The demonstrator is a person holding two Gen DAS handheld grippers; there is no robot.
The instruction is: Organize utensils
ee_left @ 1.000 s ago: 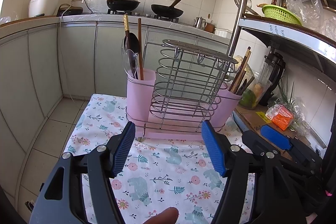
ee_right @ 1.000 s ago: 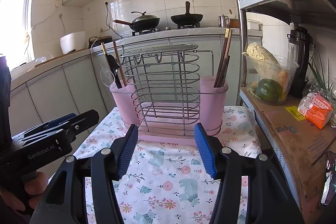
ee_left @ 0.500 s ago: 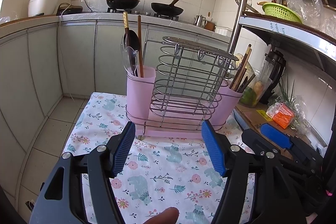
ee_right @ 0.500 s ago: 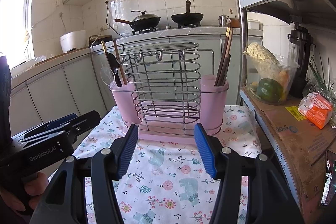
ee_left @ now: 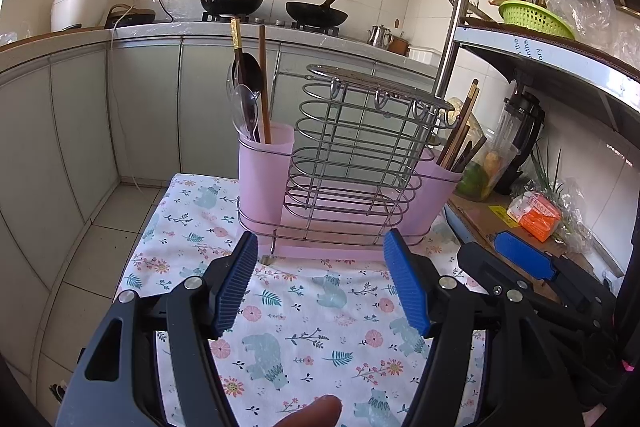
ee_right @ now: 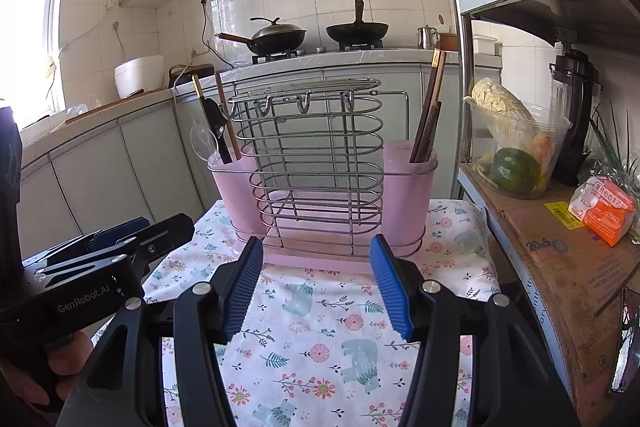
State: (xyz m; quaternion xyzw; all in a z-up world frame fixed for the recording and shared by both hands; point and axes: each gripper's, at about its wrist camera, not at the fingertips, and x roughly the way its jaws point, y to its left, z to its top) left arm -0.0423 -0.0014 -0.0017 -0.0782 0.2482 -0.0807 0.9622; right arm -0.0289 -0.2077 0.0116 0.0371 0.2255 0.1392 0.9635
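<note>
Both grippers, left gripper (ee_left: 320, 283) and right gripper (ee_right: 316, 287), hang wide apart and empty at lower centre, facing the utensil rack (ee_right: 320, 183) mid-frame, likely choosing which chopsticks (ee_right: 428, 119) to sort.

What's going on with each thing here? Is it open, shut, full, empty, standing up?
Left gripper: open, holding nothing.
Right gripper: open, holding nothing.
Rack: upright on the cloth, wire middle empty.
Left cup: holds spoons and chopsticks, standing up.
Right cup: holds chopsticks, leaning.
Lidded wok: lid on.
Other wok: no lid.
Cloth: spread flat.
</note>
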